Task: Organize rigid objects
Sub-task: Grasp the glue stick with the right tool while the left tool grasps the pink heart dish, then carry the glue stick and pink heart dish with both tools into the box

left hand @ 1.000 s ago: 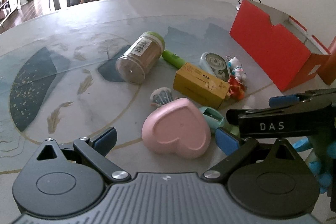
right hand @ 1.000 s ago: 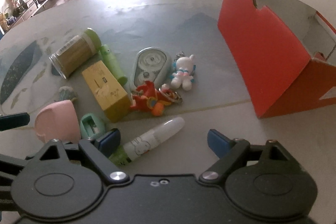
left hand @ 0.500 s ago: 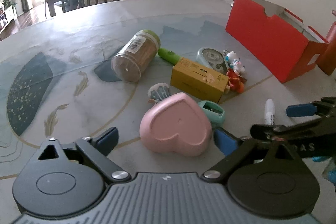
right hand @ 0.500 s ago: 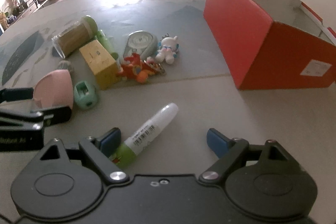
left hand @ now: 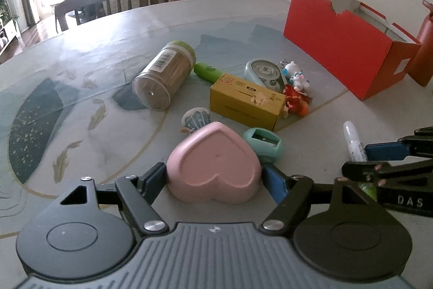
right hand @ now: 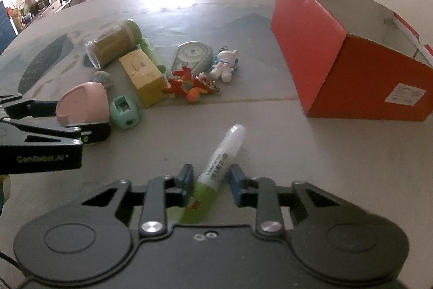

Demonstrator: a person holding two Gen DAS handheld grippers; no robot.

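Observation:
A pink heart-shaped dish [left hand: 215, 163] lies on the table between the fingers of my left gripper [left hand: 213, 179], whose pads touch or nearly touch its two sides. It also shows in the right wrist view [right hand: 82, 103]. A white and green glue tube [right hand: 216, 164] lies between the fingers of my right gripper [right hand: 211, 184], which has narrowed around it with small gaps still showing. An open red cardboard box [right hand: 343, 53] stands at the right. It also shows in the left wrist view [left hand: 343, 42].
On the table lie a toothpick jar [left hand: 165, 73], a green tube [left hand: 207, 71], a yellow box [left hand: 247, 103], a mint sharpener [left hand: 263, 144], a tape dispenser [left hand: 265, 72], a white figure keychain [right hand: 224, 67] and a red toy [right hand: 189, 85]. Chairs stand behind.
Both grippers have moved forward and narrowed: the left around the pink heart dish, the right around the glue tube, which now lies between its fingers.

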